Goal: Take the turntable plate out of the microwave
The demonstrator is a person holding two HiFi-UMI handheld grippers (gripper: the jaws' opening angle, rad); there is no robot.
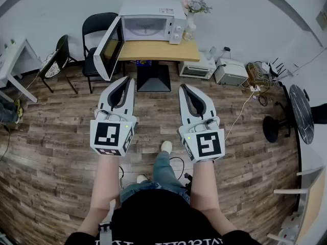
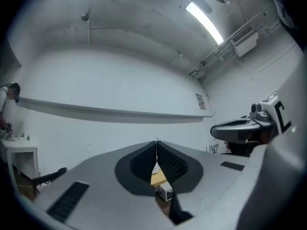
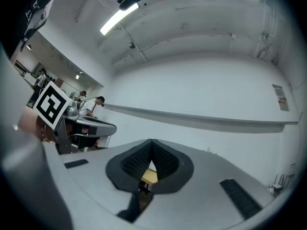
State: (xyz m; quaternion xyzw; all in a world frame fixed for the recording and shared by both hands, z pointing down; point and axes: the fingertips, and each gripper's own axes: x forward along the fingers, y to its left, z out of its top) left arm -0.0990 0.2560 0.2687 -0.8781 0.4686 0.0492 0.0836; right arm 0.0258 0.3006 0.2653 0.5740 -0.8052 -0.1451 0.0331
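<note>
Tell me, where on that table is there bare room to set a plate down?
The bare wooden strip of table in front of the microwave, running right to below the flower vase. The open door crowds the left side; white appliances and cables crowd the floor to the right.

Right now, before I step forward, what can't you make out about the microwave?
- Turntable plate: head view, microwave cavity too small and pale to tell.
- Microwave, both gripper views: shut jaws block it; only a table sliver is clear.
- Control panel: head view, too small.

A vase (image 1: 189,28) stands on the wooden table (image 1: 153,50).
</note>
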